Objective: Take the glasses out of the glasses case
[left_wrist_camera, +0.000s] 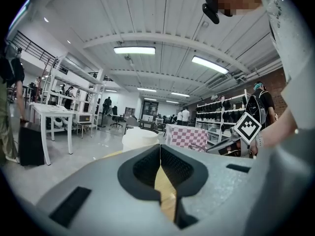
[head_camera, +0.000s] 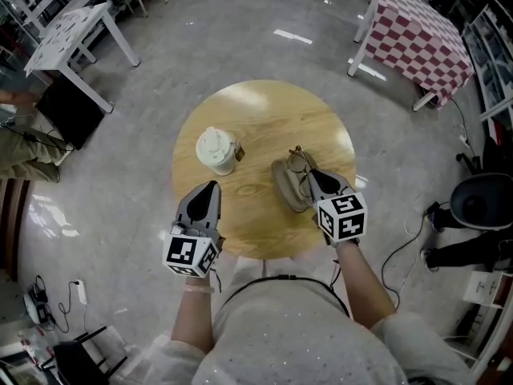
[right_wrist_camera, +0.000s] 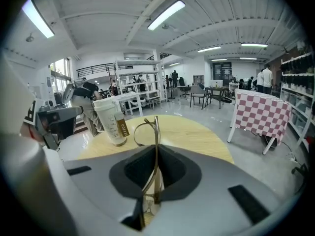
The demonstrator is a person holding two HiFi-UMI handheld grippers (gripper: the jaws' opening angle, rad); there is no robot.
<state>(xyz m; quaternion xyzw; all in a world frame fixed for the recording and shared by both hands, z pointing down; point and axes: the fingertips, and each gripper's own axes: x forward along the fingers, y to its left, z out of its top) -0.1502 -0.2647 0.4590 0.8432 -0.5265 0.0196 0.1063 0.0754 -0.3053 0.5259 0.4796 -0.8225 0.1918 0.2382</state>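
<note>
Head view: grips the wire-rimmed glasses [head_camera: 298, 163] in the right gripper [head_camera: 309, 175], just ahead of its tips and over the tan glasses case [head_camera: 286, 187] lying right beneath, on the round wooden table [head_camera: 264, 107]. Parks the left gripper [head_camera: 210, 188] short of the lidded coffee cup [head_camera: 216, 149].

Left gripper view: jaws pressed together on nothing, cup just beyond the tips.

Right gripper view: jaws shut on a thin gold arm held upright, round rim poking out past the tips. Best to lift straight up, clear of the case - light pressure, no twisting. Probably bends easily - slender, springy wire.
</note>
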